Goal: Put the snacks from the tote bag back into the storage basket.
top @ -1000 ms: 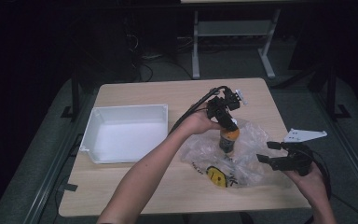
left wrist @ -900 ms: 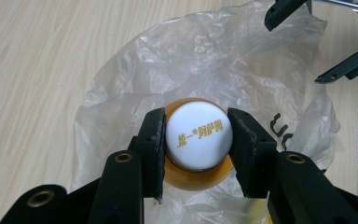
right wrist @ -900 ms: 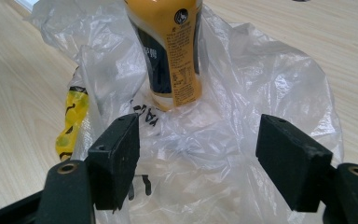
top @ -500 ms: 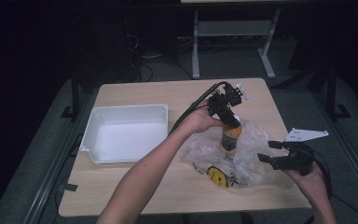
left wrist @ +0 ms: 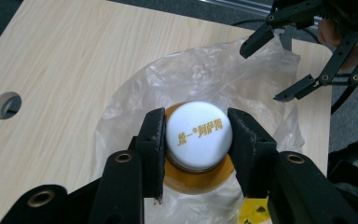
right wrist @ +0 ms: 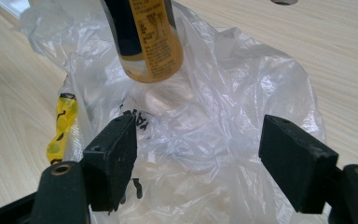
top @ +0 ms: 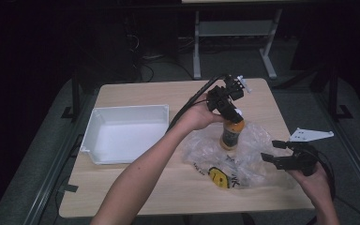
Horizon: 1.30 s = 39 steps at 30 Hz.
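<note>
A bottle of amber liquid (top: 230,135) with a white cap (left wrist: 196,131) hangs upright over a crumpled clear plastic bag (top: 251,161) that carries a yellow print. My left gripper (top: 233,117) comes down from above and is shut on the cap, one jaw on each side. In the right gripper view the bottle's base (right wrist: 151,51) sits just above the bag's folds (right wrist: 214,116). My right gripper (top: 271,151) is open at the bag's right edge, and its jaws (right wrist: 198,154) straddle loose plastic without pinching it. The left gripper view shows the right gripper (left wrist: 263,74) open beyond the bag (left wrist: 205,79).
A white empty tray (top: 126,108) lies on the left half of the wooden table (top: 136,187). The left forearm crosses the table's middle from the bottom. The table's right edge is close to the right hand. A round hole (left wrist: 5,103) is in the tabletop.
The left gripper has risen a little with the bottle, bringing its base off the bag. The right gripper has barely moved.
</note>
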Available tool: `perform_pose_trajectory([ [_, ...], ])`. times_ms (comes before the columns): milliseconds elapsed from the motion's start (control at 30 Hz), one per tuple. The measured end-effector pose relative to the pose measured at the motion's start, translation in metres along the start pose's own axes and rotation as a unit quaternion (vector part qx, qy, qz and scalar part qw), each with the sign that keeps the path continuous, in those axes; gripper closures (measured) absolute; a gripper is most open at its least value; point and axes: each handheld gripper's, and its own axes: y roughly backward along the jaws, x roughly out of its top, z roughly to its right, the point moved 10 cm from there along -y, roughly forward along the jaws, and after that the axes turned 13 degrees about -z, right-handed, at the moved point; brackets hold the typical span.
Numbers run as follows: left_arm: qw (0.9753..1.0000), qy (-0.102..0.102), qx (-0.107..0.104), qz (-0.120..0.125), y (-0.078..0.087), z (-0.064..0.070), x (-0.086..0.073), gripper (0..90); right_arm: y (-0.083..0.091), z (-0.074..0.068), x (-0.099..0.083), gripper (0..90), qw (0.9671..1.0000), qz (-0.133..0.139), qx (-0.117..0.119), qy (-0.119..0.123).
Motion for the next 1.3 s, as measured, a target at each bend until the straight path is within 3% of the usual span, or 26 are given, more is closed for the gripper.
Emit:
perform_pose_trajectory([
  [600, 0.9996, 0.01, 0.011, 0.023, 0.04, -0.002, -0.009, 59.2, -0.002, -0.001, 0.0, 27.3, 1.0, -0.004, -0.003, -0.003],
  [900, 0.9995, 0.008, 0.026, 0.017, 0.057, -0.008, -0.023, 59.2, -0.002, -0.001, 0.0, 26.7, 1.0, -0.006, -0.006, -0.001],
  [1300, 0.9986, 0.028, 0.037, 0.026, 0.081, -0.018, -0.046, 59.2, -0.001, -0.003, 0.002, 25.9, 0.9999, -0.002, -0.011, -0.004],
])
